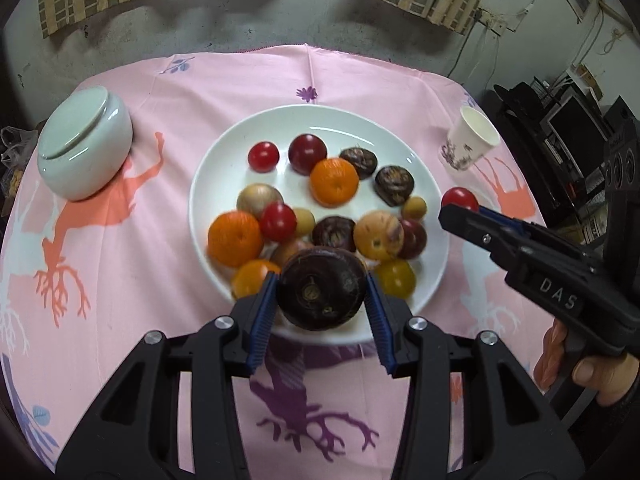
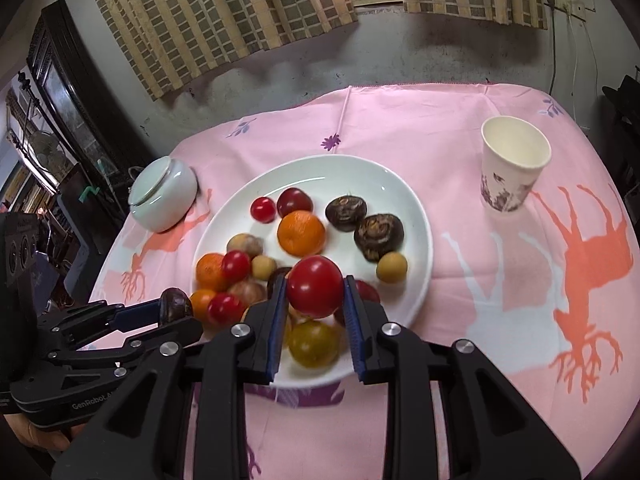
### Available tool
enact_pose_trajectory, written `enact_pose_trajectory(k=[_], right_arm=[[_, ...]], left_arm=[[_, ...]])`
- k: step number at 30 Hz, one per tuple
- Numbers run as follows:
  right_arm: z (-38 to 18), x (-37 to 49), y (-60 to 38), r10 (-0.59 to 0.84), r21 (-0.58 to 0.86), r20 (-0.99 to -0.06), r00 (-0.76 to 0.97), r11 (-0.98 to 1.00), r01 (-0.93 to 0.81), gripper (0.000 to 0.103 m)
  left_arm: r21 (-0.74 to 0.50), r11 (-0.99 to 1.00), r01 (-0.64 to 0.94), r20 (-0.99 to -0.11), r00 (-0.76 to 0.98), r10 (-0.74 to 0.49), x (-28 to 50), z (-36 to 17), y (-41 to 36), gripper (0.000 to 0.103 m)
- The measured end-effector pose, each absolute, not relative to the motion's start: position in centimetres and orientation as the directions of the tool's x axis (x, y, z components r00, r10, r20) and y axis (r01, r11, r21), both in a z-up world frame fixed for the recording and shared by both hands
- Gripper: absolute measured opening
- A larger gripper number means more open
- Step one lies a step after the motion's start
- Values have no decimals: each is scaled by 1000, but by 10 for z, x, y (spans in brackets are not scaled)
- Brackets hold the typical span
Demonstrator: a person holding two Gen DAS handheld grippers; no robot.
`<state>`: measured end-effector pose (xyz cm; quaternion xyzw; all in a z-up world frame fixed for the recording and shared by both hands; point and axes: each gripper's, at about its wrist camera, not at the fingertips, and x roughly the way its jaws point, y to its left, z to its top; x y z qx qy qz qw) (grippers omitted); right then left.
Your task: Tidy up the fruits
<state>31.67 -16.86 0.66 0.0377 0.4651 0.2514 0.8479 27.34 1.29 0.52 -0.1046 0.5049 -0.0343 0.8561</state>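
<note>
A white plate (image 1: 400,136) (image 2: 416,208) holds several fruits: oranges, red and yellow tomatoes, dark water chestnuts and small tan fruits. My left gripper (image 1: 322,294) is shut on a dark water chestnut (image 1: 322,294) and holds it above the plate's near rim; it also shows in the right wrist view (image 2: 175,305). My right gripper (image 2: 315,294) is shut on a red tomato (image 2: 315,287) above the plate's near side. In the left wrist view that tomato (image 1: 460,199) shows at the plate's right edge.
A pale green lidded jar (image 1: 84,144) (image 2: 164,194) stands left of the plate. A paper cup (image 1: 472,142) (image 2: 512,164) stands at the right. A pink patterned cloth (image 1: 132,280) covers the table. Dark furniture lies beyond the table's edges.
</note>
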Motion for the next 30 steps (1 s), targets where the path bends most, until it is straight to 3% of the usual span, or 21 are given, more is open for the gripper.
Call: enact_pose_trajectory(k=[7, 9, 16, 18, 21, 24, 25, 26, 30], right_arm=[[-11, 346, -163, 445, 336, -795, 412, 889, -311, 30], [-11, 347, -165, 451, 345, -790, 415, 887, -306, 31], [-13, 330, -177, 455, 353, -797, 397, 885, -304, 32], [-12, 320, -180, 442, 336, -804, 397, 890, -309, 32], [-10, 302, -192, 426, 327, -816, 391, 898, -296, 32], [-7, 283, -205, 386, 297, -832, 397, 916, -268, 44], [-5, 277, -208, 377, 289, -834, 402, 920, -264, 59], [-3, 269, -214, 367, 279, -832, 416, 925, -256, 65], [6, 239, -220, 330, 229, -843, 424, 935, -271, 65]], left_arm=[[-211, 974, -82, -864, 482, -147, 302, -6, 15, 47], [-238, 967, -87, -854, 493, -166, 302, -4, 17, 57], [-187, 977, -103, -846, 523, -106, 289, 10, 16, 75], [-178, 978, -105, -848, 521, -98, 280, 13, 15, 85], [-172, 978, -120, -849, 521, -86, 264, 15, 16, 86], [-139, 981, -135, -868, 493, -55, 247, 15, 13, 87], [-122, 983, -137, -871, 489, -40, 240, 16, 12, 87], [-112, 984, -139, -873, 487, -31, 234, 18, 10, 91], [-80, 985, -151, -872, 490, 4, 201, 28, 8, 97]])
